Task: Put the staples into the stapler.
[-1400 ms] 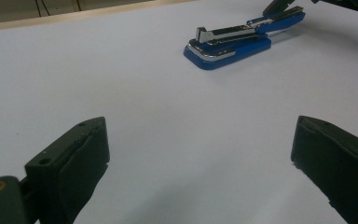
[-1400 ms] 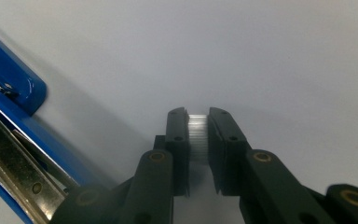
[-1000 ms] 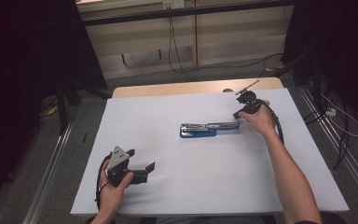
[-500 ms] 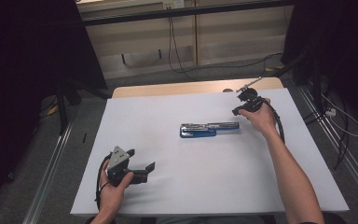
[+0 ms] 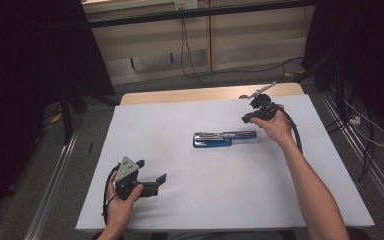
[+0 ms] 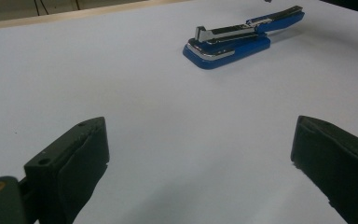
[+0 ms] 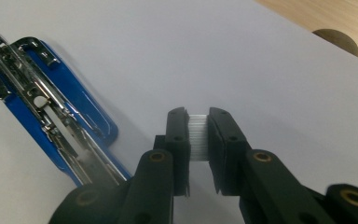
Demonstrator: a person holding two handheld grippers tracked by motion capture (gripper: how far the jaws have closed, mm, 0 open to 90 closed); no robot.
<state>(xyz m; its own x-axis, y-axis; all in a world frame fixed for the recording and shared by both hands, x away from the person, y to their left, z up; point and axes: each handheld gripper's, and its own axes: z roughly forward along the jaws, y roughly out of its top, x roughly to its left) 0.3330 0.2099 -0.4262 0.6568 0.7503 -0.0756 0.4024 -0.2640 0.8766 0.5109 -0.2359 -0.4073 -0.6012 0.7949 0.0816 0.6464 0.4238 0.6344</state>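
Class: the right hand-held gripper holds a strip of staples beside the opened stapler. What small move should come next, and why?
Probably carry the staple strip over the stapler: its loading channel lies open, and the right hand-held gripper is off to one side.

- High view: the white table sheet (image 5: pixel 220 175) is evenly lit from above; the surroundings at the left and right edges are near black. Shadows are faint.
- Left gripper view: the near jaws are soft and out of focus; the blue stapler (image 6: pixel 233 39) at upper right is sharper, with chrome glints.
- Right gripper view: the lower frame is blurred; chrome rails show glare.
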